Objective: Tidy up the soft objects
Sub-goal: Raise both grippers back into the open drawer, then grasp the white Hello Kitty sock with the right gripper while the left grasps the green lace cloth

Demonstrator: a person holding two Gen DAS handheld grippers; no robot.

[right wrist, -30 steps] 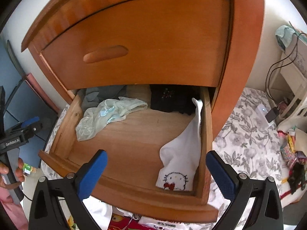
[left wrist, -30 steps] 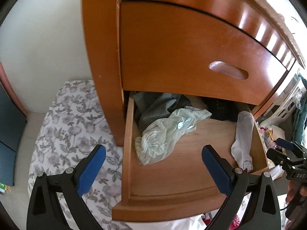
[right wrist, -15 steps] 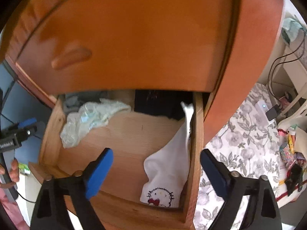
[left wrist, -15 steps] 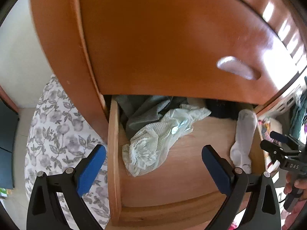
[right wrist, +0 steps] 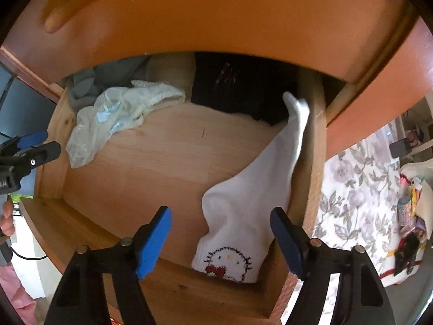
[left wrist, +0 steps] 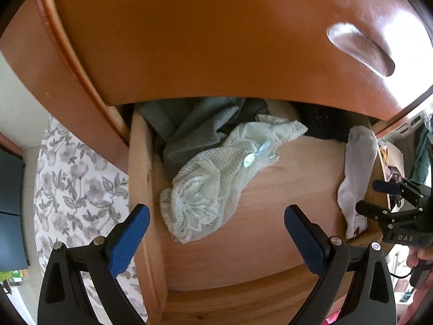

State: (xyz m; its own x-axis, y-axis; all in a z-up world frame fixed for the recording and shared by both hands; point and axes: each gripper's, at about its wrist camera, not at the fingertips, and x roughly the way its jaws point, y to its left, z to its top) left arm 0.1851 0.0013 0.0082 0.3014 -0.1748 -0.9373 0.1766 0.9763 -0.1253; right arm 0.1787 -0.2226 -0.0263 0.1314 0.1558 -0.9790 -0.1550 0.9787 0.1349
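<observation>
The open wooden drawer point(left wrist: 259, 246) point(right wrist: 151, 168) holds soft things. A pale green lace garment point(left wrist: 216, 184) point(right wrist: 119, 113) lies at its left over a grey cloth point(left wrist: 194, 132) point(right wrist: 84, 84). A white sock with a cartoon face point(right wrist: 251, 203) point(left wrist: 357, 173) leans on the right wall. Dark folded cloth point(right wrist: 243, 89) sits at the back. My left gripper point(left wrist: 216, 230) hangs open above the lace garment. My right gripper point(right wrist: 220, 235) hovers over the sock's cuff, its jaws closing but wide apart, the pads not touching it.
The shut upper drawer front point(left wrist: 216, 40) point(right wrist: 216, 13) overhangs the back of the open drawer. A floral sheet point(left wrist: 78, 189) point(right wrist: 360, 189) lies on both sides of the cabinet. Clutter point(right wrist: 411, 216) sits at far right. A hand point(right wrist: 6, 216) shows at the left edge.
Both grippers have sunk toward the drawer and tilted further down, so the upper drawer front fills more of each view. The right jaws have narrowed over the sock.
</observation>
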